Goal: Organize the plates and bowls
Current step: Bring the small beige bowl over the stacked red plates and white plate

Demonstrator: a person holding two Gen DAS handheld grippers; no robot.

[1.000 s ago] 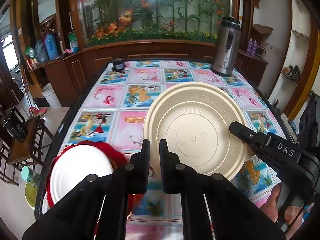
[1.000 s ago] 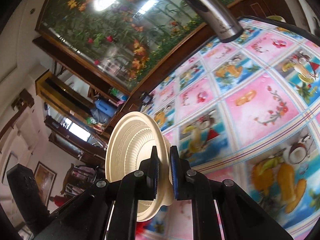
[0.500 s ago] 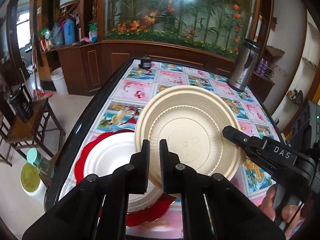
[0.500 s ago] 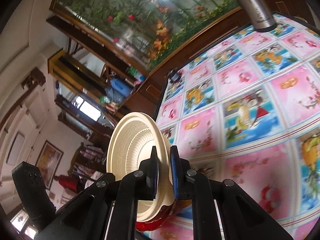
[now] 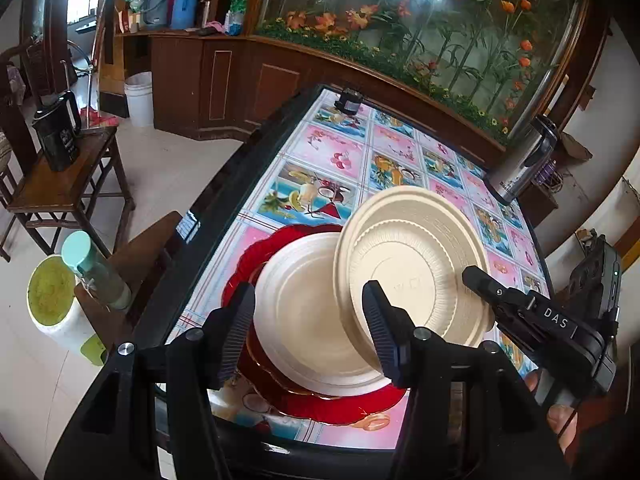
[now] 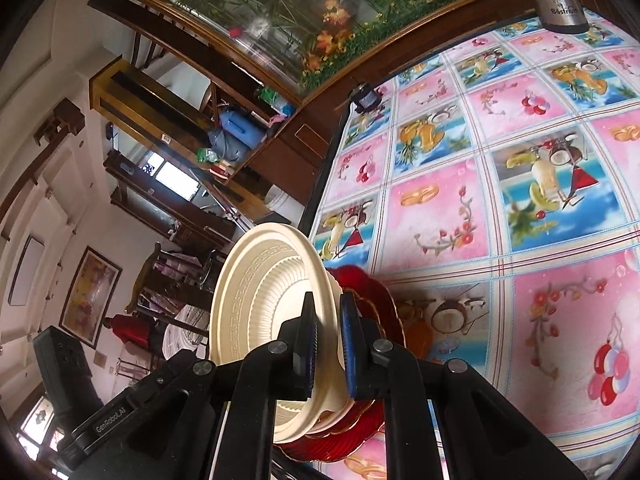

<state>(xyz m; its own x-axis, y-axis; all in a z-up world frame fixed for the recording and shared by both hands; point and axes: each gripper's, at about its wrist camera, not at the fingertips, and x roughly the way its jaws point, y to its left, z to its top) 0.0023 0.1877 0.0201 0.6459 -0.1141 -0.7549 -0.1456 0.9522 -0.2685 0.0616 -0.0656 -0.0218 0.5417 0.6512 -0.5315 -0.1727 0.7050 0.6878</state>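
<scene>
My right gripper (image 6: 328,344) is shut on the rim of a cream ribbed plate (image 6: 256,304) and holds it tilted, almost on edge, over a stack at the table's near left corner. In the left wrist view the cream plate (image 5: 412,264) hangs above a white plate (image 5: 304,312) that lies on a red scalloped plate (image 5: 332,404). The right gripper (image 5: 476,280) shows there at the plate's right rim. My left gripper (image 5: 312,328) is open and empty, its fingers (image 5: 236,328) on either side of the stack's near edge.
A steel thermos (image 5: 524,160) stands at the table's far right edge and a small dark jar (image 5: 350,100) at the far left corner. The table's black edge (image 5: 224,208) runs along the left. A wooden stool (image 5: 132,256) with a bottle (image 5: 96,272) stands left of the table.
My left gripper has opened wide. The cream plate has moved left and down, over the white plate. Both cameras have swung left toward the table's corner.
</scene>
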